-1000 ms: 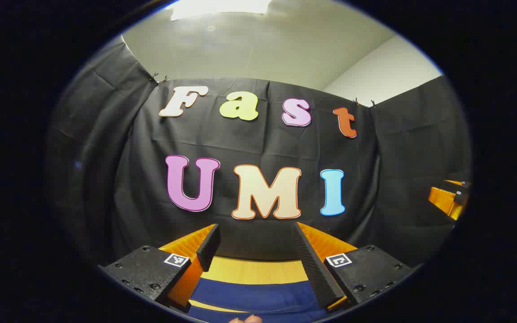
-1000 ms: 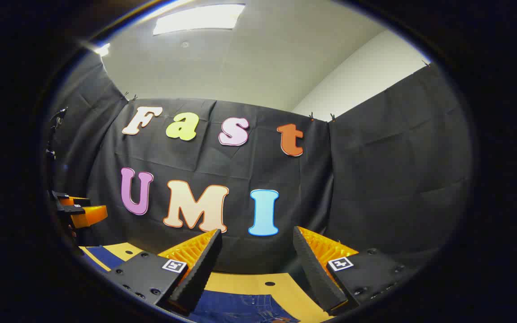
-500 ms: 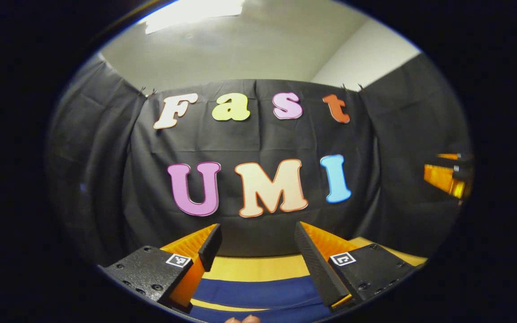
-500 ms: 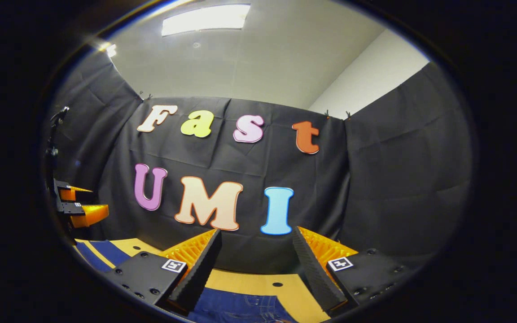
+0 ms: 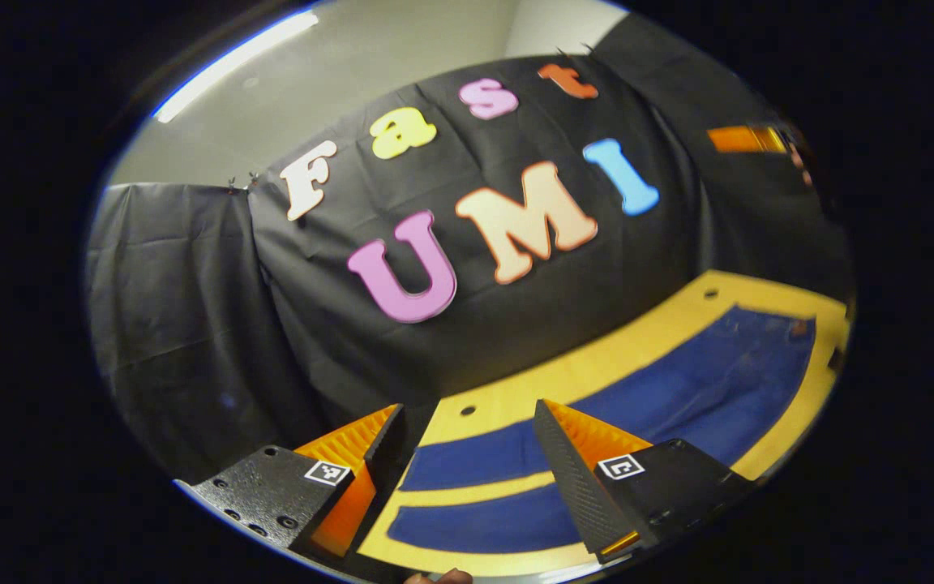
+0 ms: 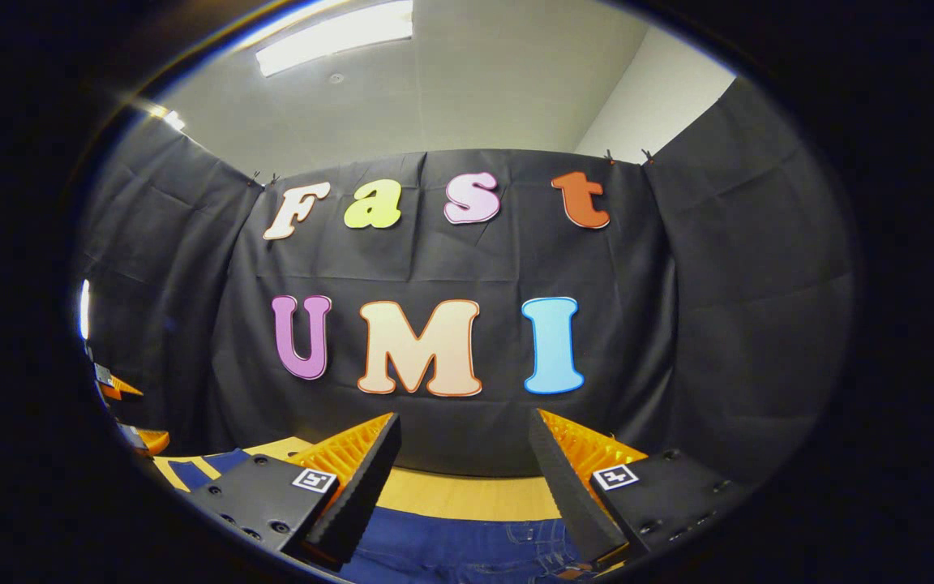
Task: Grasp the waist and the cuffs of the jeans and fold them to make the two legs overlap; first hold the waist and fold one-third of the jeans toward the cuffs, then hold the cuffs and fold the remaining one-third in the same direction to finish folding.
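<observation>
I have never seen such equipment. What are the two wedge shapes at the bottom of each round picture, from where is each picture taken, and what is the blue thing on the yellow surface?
A person holds a hand-held two-finger gripper in each hand; there is no robot arm. Each gripper carries a wide-angle camera looking forward along its own two fingers, the wedges you see.

The left gripper view shows the left gripper, tilted, with its fingers apart and nothing between them. Below lie the jeans on the yellow table, the two legs spread side by side with a strip of table between them. The right gripper appears far off in the upper right.

The right gripper view shows that gripper's fingers apart above the jeans, holding nothing. No folding has begun.
</observation>
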`<state>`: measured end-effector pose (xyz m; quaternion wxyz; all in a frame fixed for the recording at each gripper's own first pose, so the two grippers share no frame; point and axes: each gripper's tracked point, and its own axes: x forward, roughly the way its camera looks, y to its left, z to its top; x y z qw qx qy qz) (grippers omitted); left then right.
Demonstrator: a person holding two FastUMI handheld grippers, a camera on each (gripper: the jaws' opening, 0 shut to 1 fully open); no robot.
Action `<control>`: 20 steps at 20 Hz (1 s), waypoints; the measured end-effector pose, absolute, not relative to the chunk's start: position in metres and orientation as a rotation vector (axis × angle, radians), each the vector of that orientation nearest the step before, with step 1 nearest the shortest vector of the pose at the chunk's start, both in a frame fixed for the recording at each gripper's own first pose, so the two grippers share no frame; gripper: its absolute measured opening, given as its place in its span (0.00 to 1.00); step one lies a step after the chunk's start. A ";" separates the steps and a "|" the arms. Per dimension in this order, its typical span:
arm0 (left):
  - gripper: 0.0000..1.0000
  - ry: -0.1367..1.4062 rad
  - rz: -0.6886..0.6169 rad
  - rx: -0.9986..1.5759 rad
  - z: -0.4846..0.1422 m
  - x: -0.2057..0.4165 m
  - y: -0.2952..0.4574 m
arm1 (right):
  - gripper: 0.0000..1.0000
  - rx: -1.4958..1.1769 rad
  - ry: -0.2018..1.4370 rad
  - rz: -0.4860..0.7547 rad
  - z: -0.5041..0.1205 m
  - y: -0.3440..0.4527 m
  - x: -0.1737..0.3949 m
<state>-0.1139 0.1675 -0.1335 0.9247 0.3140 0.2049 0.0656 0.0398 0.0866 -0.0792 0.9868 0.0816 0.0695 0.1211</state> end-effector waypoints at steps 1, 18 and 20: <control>0.95 0.469 0.126 0.690 -0.147 -0.124 0.182 | 0.98 0.163 0.143 0.249 -0.080 0.095 0.040; 0.96 1.066 -0.201 1.116 -0.353 -0.220 0.328 | 0.98 0.059 0.262 0.185 -0.121 0.139 0.046; 0.96 1.087 -0.258 1.164 -0.368 -0.219 0.330 | 0.98 0.034 0.275 0.164 -0.125 0.135 0.048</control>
